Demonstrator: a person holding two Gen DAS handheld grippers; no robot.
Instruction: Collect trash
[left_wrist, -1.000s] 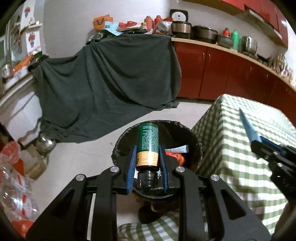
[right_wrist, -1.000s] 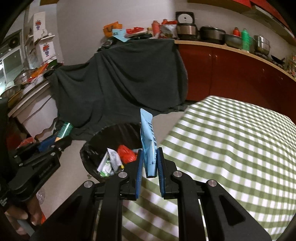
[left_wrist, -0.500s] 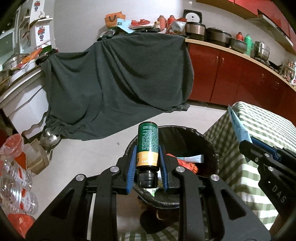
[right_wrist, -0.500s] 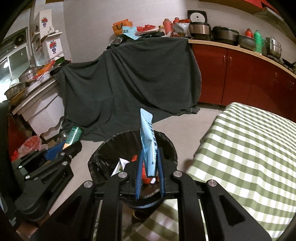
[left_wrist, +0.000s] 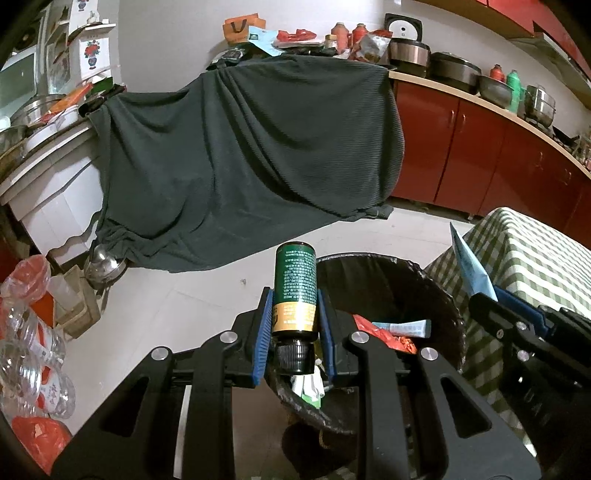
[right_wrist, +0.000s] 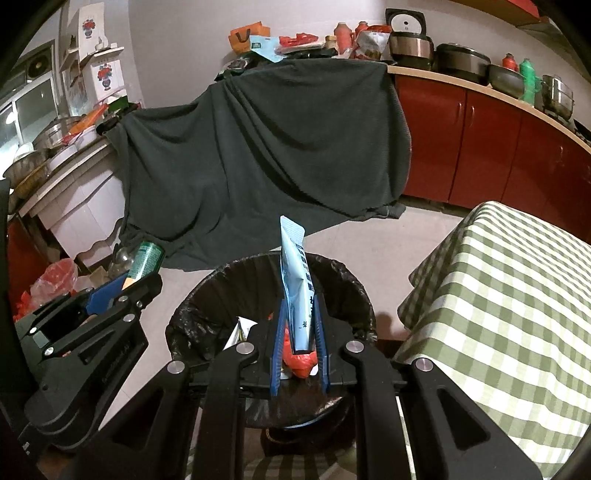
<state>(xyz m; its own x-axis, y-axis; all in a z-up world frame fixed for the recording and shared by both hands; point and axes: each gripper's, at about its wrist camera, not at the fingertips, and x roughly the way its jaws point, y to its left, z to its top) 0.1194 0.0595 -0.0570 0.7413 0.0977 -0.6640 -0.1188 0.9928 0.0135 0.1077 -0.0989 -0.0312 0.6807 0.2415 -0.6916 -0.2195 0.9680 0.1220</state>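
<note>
My left gripper (left_wrist: 294, 325) is shut on a green and gold bottle (left_wrist: 295, 291), cap toward the camera, held above the left rim of a black-lined trash bin (left_wrist: 424, 280). The bin holds red wrappers, a small tube and white packets. My right gripper (right_wrist: 299, 328) is shut on a light blue tube (right_wrist: 297, 284), standing upright over the bin's middle (right_wrist: 347, 280). Each gripper shows in the other's view: the right one (left_wrist: 480, 291) at the right, the left one (right_wrist: 125, 284) at the left.
A table with a green checked cloth (right_wrist: 498, 295) stands right of the bin. A dark cloth (left_wrist: 240, 155) drapes over furniture behind. Red cabinets (left_wrist: 480, 147) line the back right. Plastic bottles and bags (left_wrist: 33, 332) lie on the floor at the left.
Both grippers have moved left from the table toward the bin. The right gripper with the blue tube now stands over the bin; the left with the bottle sits at the bin's left rim.
</note>
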